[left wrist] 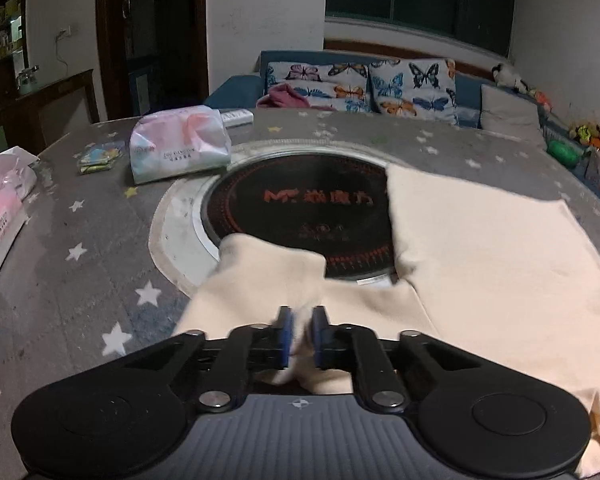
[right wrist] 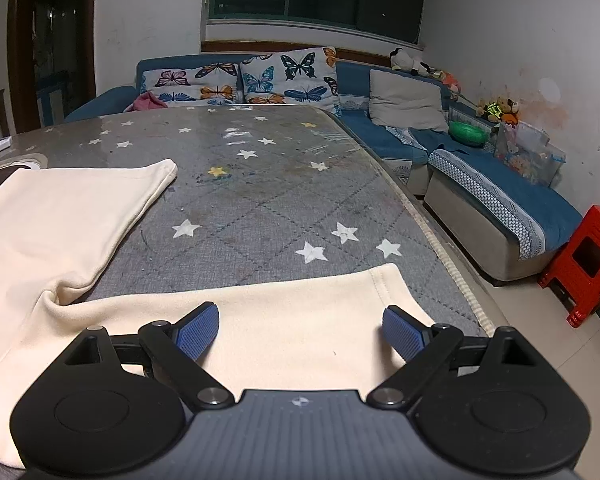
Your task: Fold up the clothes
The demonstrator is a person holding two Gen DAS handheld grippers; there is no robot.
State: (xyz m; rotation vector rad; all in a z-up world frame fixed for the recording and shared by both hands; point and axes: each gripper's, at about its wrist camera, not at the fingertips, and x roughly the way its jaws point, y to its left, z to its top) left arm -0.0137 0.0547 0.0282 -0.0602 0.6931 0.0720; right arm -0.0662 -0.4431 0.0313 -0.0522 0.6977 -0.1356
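A cream garment (left wrist: pixel 480 248) lies spread on the grey star-patterned table (left wrist: pixel 80 240). In the left wrist view my left gripper (left wrist: pixel 301 320) is shut on a bunched fold of the garment's left sleeve, and the cloth rises between the blue pads (left wrist: pixel 285 324). In the right wrist view the garment's body (right wrist: pixel 60 216) lies at the left and its other sleeve (right wrist: pixel 320 300) stretches toward the table's right edge. My right gripper (right wrist: pixel 300 322) stands open just above that sleeve, with one finger on each side and nothing pinched.
A round black heater plate (left wrist: pixel 300 204) is set into the table, partly under the cloth. A tissue pack (left wrist: pixel 180 144), a small card pack (left wrist: pixel 100 156) and a plastic bag (left wrist: pixel 0 208) lie to the left. A blue sofa (right wrist: pixel 480 184) and a red stool (right wrist: pixel 584 256) stand beyond the table's right edge (right wrist: pixel 452 248).
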